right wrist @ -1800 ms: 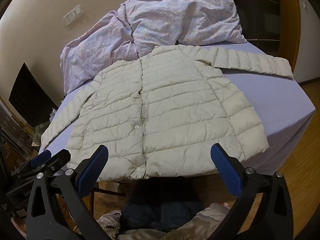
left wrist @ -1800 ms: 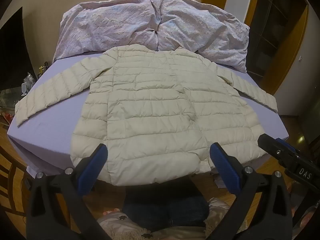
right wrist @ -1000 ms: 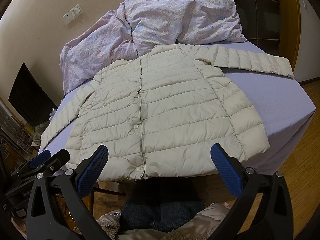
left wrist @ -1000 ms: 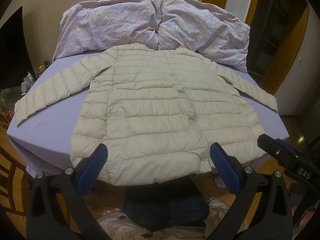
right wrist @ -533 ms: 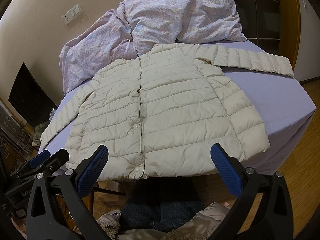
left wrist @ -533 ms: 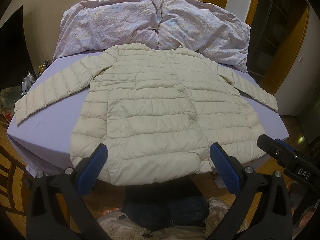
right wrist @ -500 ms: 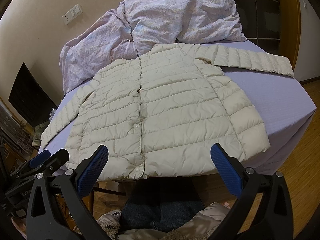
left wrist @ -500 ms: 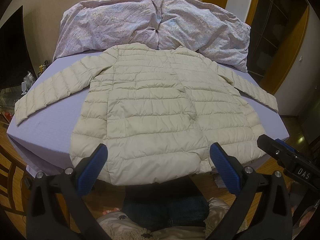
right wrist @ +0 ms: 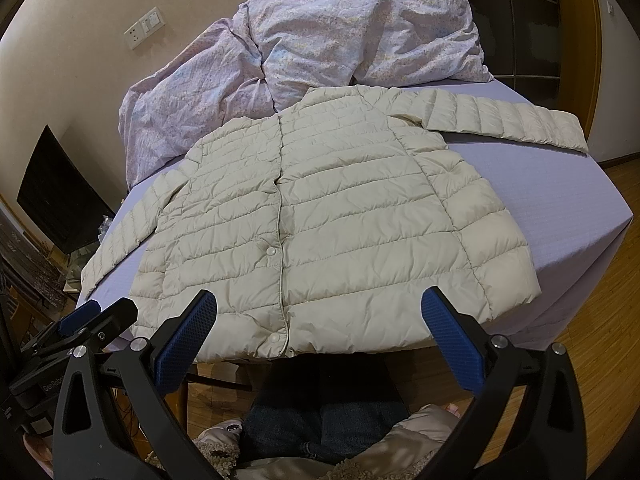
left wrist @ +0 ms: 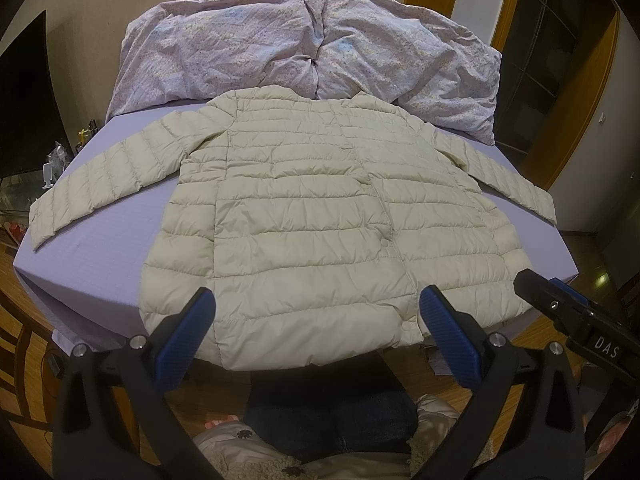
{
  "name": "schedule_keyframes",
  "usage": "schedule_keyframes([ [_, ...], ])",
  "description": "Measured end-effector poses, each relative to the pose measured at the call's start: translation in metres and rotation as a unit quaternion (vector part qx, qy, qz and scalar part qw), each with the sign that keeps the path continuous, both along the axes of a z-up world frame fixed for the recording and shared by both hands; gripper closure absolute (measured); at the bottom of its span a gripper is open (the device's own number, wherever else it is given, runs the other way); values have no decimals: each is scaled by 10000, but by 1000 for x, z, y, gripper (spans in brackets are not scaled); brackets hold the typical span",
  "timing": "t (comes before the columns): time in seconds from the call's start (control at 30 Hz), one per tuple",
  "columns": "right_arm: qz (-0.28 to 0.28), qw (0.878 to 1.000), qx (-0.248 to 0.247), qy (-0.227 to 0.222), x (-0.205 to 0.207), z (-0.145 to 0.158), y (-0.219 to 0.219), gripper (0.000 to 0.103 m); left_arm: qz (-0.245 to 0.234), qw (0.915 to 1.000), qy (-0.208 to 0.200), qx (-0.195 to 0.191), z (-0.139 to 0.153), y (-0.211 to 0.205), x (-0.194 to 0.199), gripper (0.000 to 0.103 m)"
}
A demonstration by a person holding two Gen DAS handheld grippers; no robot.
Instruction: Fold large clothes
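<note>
I see a beige wall (right wrist: pixel 80 12) at 11 o'clock with a white switch plate (right wrist: pixel 144 27). A dark screen (right wrist: pixel 60 196) stands at 9 o'clock. Wood floor (right wrist: pixel 600 364) lies at 4 o'clock, and an orange-framed dark glazed door (left wrist: pixel 544 64) at 2 o'clock.

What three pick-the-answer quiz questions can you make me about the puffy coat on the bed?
1. Where is the crumpled duvet?
A. beyond the coat's collar
B. on the floor
C. over the coat

2. What colour is the coat?
A. red
B. cream
C. black

3. How do the left tongs and right tongs stand?
A. both shut on a sleeve
B. both open
C. one shut on the hem

Answers: 1 A, it lies heaped past the collar. 2 B, the quilted fabric is cream. 3 B, blue pads stand wide apart, holding nothing.
</note>
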State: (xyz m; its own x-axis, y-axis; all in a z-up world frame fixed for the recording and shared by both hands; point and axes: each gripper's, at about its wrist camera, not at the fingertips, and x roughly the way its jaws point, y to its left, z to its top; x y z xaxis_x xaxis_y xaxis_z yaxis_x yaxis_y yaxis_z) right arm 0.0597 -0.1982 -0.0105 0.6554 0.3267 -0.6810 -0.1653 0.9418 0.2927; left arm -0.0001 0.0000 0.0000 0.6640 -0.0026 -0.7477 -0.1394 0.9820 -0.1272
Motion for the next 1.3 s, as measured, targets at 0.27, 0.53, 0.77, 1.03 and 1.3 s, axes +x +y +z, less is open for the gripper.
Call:
schedule_keyframes([
  [0.27, -2, 10000, 8, 11, 1, -1, -1, 1, 2, 10000, 4, -4, 0, 0, 0, 2],
  [0.53, 2, 10000, 13, 11, 1, -2, -3, 1, 6, 10000, 5, -5, 0, 0, 0, 2],
  [0.77, -3, 10000, 10, 12, 2, -2, -4, 1, 3, 10000, 8, -6, 0, 0, 0, 2],
  [1.03, 0, 10000, 4, 8, 2, -2, -4, 1, 5, 10000, 9, -8, 0, 0, 0, 2],
  [1.3, -10, 10000, 6, 1, 2, -3, -5, 1, 6, 10000, 14, -8, 0, 0, 0, 2],
])
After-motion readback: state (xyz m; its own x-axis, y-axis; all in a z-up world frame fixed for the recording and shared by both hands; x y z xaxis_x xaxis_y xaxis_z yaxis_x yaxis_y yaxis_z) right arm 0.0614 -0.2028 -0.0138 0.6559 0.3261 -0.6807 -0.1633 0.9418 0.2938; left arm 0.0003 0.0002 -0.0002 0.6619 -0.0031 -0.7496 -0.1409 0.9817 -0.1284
